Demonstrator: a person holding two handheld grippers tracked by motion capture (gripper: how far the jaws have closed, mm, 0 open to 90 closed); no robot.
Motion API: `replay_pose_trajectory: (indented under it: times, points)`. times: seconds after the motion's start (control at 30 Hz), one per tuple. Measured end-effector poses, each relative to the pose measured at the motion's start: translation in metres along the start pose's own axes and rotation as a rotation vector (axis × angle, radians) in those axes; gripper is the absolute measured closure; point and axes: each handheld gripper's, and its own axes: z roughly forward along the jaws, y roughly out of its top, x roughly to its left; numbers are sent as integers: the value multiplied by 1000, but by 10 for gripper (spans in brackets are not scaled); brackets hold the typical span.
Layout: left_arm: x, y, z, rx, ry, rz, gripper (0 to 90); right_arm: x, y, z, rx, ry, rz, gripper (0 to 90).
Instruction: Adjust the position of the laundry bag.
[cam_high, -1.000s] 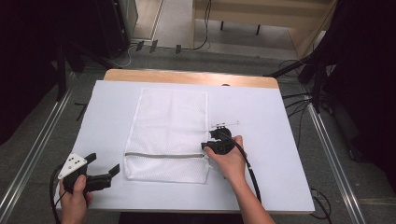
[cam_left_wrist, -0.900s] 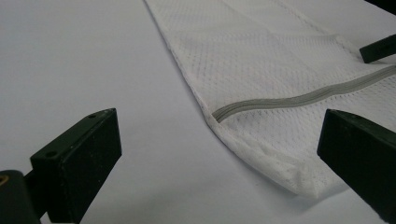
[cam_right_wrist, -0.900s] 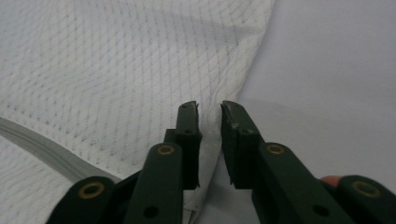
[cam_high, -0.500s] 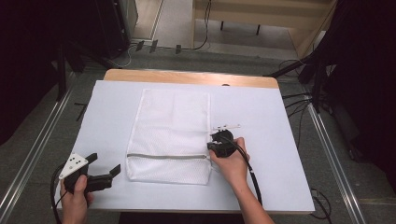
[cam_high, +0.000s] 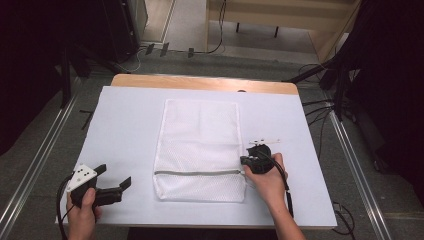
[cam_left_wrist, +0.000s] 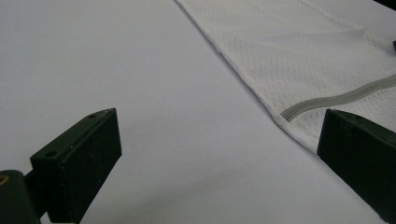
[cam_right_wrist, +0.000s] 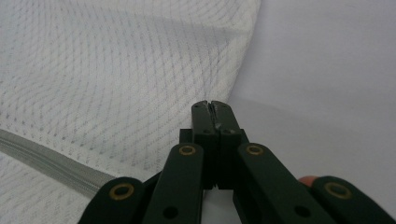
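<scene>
Lying flat on the table, the mesh bag is met at its zipper end by the right gripper, fingers closed on nothing; the left gripper waits nearby, fingers wide open.

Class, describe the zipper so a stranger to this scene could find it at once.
On the white table lies a flat white mesh bag. Near the bag's end closest to the person, a thin grey zipper runs straight across it, the one grey line on the white mesh.

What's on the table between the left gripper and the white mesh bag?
Nothing. In the high view, bare white table separates the left gripper from the mesh bag. The left gripper view shows the same bare stretch between its open fingers.
</scene>
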Motion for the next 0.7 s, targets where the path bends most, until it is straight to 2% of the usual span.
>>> replay_pose_trajectory:
  times: [0.3, 0.57, 0.67, 0.7]
  points:
    - [-1, 0, -1, -3, -3, -4, 0, -15, -8, -13, -19, -10, -2, 900]
    - [-4, 0, 0, -1, -3, 5, 0, -27, -17, -22, -28, -18, 16, 900]
    - [-5, 0, 0, -2, -5, 4, 0, -32, -21, -23, -32, -9, 28, 900]
    - [-5, 0, 0, 0, -6, 6, 0, -34, -22, -24, -42, 10, 37, 864]
